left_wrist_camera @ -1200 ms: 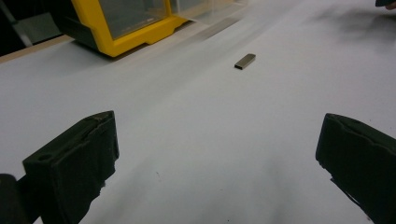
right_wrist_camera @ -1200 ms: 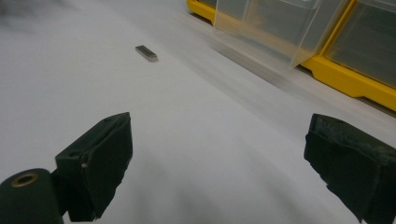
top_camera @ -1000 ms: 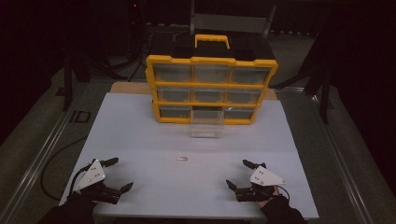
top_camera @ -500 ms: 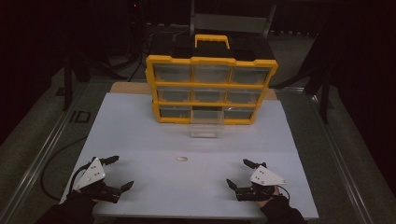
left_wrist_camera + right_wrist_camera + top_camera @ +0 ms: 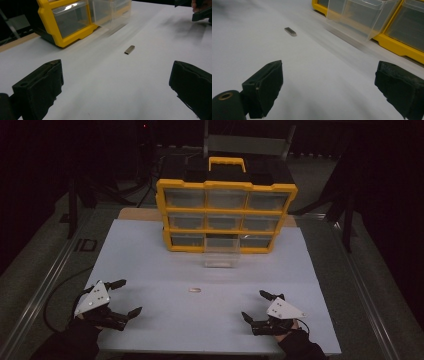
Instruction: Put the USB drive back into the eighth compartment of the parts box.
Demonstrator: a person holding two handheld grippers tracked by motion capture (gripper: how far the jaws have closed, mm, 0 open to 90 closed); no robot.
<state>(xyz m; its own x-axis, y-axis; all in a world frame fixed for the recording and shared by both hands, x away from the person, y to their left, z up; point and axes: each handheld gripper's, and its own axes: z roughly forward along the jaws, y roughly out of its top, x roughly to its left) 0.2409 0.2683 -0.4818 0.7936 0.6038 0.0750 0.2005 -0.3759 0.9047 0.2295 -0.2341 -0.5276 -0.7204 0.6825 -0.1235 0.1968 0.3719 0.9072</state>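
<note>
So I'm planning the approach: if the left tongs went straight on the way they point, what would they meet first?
Probably the small metal bar, lying flat on the white table ahead of the open left tongs; nothing lies in between.

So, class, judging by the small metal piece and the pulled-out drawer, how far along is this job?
Done: the clear drawer in the bottom row of the yellow cabinet is pulled out. In hand: nothing; the left gripper and right gripper are open near the table's front edge. Left, probably: picking up the small metal piece lying on the white table, dropping it in the drawer, closing it.
</note>
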